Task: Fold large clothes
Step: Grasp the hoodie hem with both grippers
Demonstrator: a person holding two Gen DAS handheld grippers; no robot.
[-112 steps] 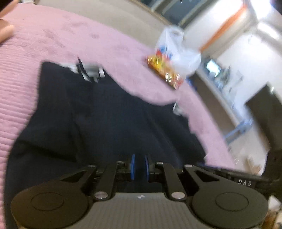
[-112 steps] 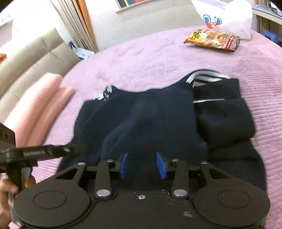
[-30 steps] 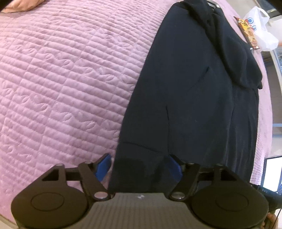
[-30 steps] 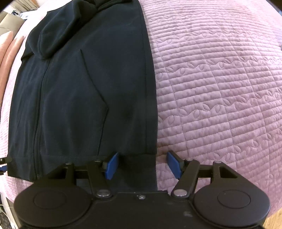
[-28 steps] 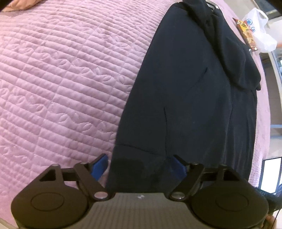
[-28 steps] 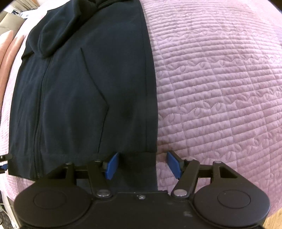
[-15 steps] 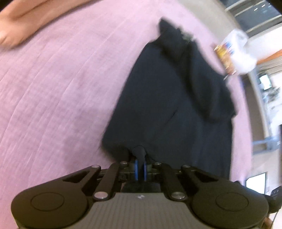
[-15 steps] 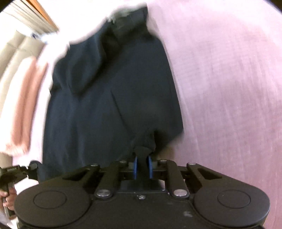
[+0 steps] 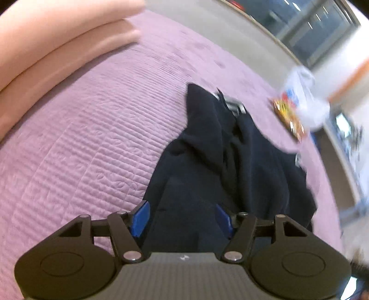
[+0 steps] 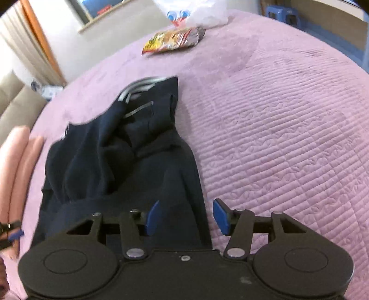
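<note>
A dark navy hoodie [image 9: 219, 166] lies folded over on the pink quilted bed [image 9: 80, 138], its grey-lined hood at the far end. My left gripper [image 9: 182, 218] is open, with the near folded edge of the hoodie between its blue pads, which do not pinch it. In the right wrist view the hoodie [image 10: 129, 157] lies bunched, and my right gripper [image 10: 186, 215] is open over its near right edge. Nothing is held.
Pink pillows [image 9: 46, 46] lie at the left of the bed. A snack packet [image 10: 173, 39] and a white plastic bag [image 10: 196, 13] lie at the far end. The bed's right side [image 10: 288, 127] is bare quilt.
Both grippers were shut on the hoodie's bottom hem half a second ago and lifted it toward the hood. Now both are open and the hem lies folded over the upper part.
</note>
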